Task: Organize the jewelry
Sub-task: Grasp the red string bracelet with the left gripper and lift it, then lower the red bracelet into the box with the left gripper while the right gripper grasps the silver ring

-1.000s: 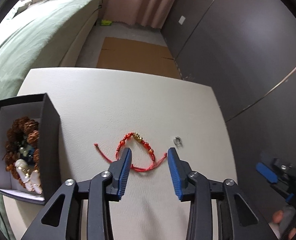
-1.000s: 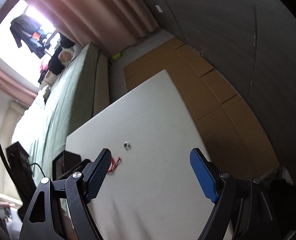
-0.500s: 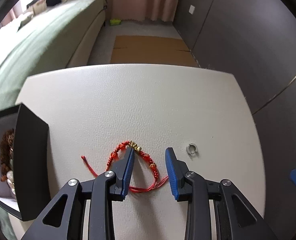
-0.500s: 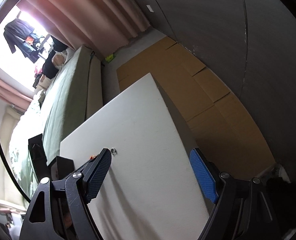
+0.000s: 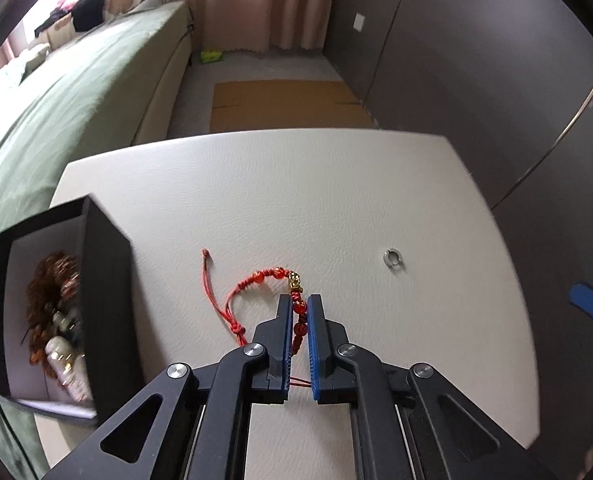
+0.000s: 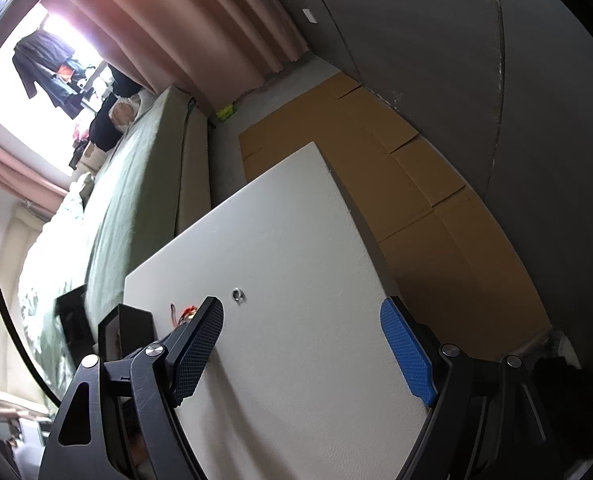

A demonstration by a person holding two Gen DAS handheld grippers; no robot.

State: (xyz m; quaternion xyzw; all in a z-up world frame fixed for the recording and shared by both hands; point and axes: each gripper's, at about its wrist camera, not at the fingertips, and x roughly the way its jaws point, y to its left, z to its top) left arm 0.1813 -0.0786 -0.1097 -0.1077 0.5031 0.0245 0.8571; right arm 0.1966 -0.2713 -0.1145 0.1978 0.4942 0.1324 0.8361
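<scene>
A red cord bracelet (image 5: 256,280) with red and gold beads lies on the white table (image 5: 296,200). My left gripper (image 5: 298,312) is shut on the bracelet's beaded right side, low over the table. A small silver ring (image 5: 392,258) lies to the right of it, apart; it also shows in the right wrist view (image 6: 237,294). A black open box (image 5: 64,320) with brown beads and pale pieces inside stands at the left. My right gripper (image 6: 300,344) is open and empty above the table's right part; a bit of the bracelet (image 6: 184,314) shows past its left finger.
A green sofa (image 5: 76,112) runs along the left beyond the table. Brown cardboard (image 5: 284,104) lies on the floor behind the table, next to a dark wall (image 5: 476,60). The table's right edge (image 6: 360,232) drops to the floor.
My left gripper has closed from open onto the beaded side of the bracelet and dragged it a little. The right gripper has shifted its view slightly and stays open.
</scene>
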